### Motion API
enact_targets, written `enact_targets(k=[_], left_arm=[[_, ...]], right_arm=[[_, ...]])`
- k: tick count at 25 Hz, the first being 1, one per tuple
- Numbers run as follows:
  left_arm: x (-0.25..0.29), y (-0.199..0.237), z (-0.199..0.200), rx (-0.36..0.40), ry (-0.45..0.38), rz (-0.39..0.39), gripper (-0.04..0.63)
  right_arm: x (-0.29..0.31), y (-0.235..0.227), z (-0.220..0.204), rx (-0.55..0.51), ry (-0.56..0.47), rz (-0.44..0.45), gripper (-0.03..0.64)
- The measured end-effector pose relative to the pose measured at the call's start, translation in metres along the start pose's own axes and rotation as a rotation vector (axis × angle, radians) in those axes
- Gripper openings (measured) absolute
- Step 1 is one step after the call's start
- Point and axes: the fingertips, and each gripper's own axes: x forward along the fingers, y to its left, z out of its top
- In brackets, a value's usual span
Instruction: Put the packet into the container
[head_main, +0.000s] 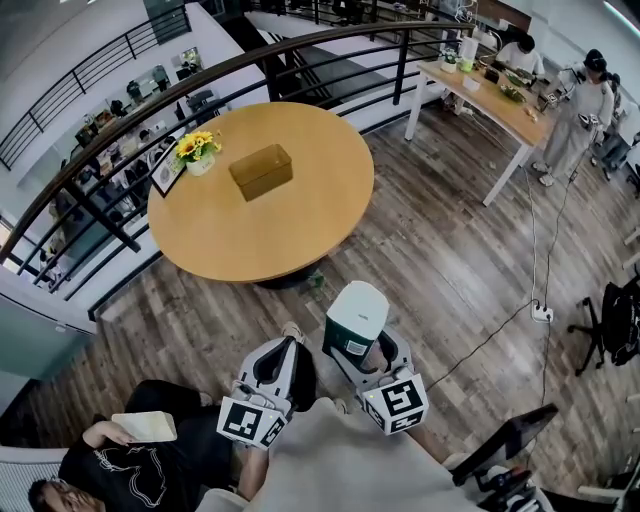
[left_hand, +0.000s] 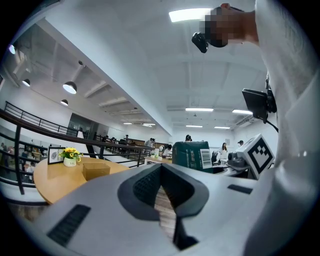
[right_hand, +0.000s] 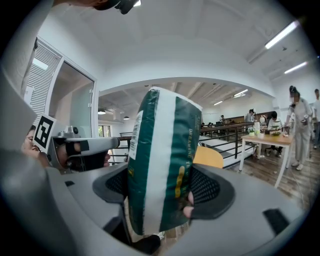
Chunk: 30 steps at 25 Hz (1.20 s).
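Sitting on the left part of the round bench, a picture frame and a pot of yellow flowers stand close together. Just right of them, near the bench's middle, lies the brown container. Off the bench's near edge, above the wooden floor, the left gripper has its jaws together with nothing in them. Just right of it, the right gripper has its jaws spread wide and clamped on the green-and-white packet, which stands upright between them, well apart from the container. Far right of the round bench, a person in white stands at a long cluttered bench.
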Motion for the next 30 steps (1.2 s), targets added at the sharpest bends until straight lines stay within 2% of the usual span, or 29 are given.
enact_targets(k=[7, 15, 30], left_arm=[[0.033, 0.029, -0.002, -0.015, -0.01, -0.016, 0.005], [0.077, 0.084, 0.005, -0.036, -0.008, -0.018, 0.005], [0.145, 0.218, 0.049, -0.043, -0.047, 0.005, 0.005]], right_arm=[[0.038, -0.016, 0.007, -0.01, 0.01, -0.007, 0.345], [0.096, -0.041, 0.03, -0.022, 0.025, -0.02, 0.345], [0.239, -0.062, 0.098, -0.062, 0.028, -0.017, 0.345]])
